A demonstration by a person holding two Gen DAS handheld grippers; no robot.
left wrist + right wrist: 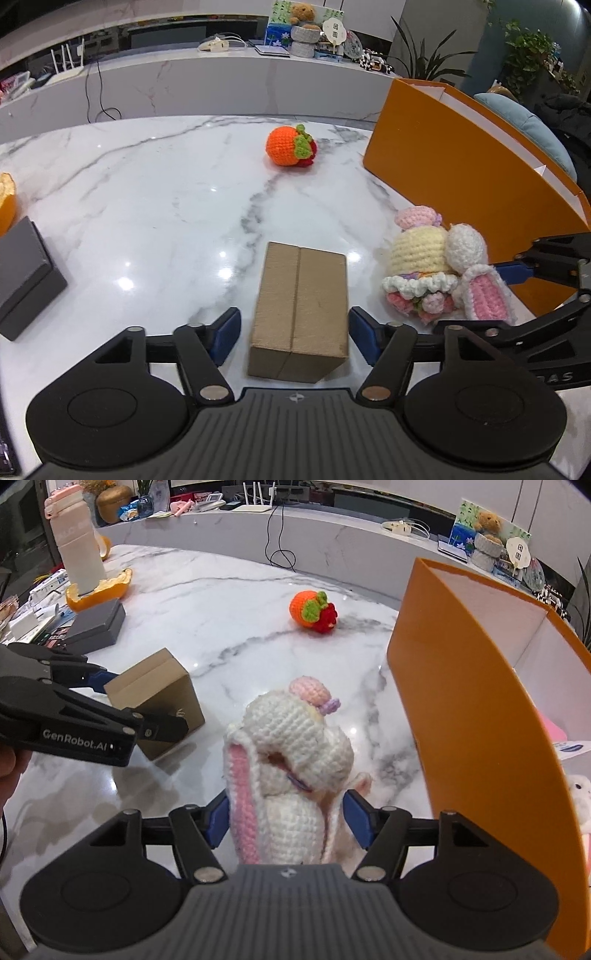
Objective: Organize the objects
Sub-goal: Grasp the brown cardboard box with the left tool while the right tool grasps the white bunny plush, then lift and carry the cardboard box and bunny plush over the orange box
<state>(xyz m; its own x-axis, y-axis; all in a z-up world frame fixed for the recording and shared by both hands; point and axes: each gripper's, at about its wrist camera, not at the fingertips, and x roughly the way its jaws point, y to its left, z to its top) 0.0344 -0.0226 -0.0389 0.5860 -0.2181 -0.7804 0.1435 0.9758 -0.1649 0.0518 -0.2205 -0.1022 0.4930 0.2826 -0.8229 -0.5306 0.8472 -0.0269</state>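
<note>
A brown cardboard box (301, 306) lies on the marble table (166, 206) between my left gripper's (295, 332) blue pads, with a small gap on each side, so the gripper is open. In the right wrist view the left gripper (144, 698) straddles the cardboard box (159, 701). A white and pink crocheted bunny (291, 768) sits on the table between my right gripper's (286, 821) pads, which stand just beside it, open. From the left wrist view the bunny (436, 273) and the right gripper (472, 295) are at the right. A crocheted orange fruit with a red berry (286, 146) lies farther back.
A tall orange storage box (461, 686) stands open at the right, close to the bunny. A dark grey box (96, 626), an orange peel (96, 590) under a pale bottle (77, 542) and clutter sit at the left. A marble counter (221, 85) runs behind.
</note>
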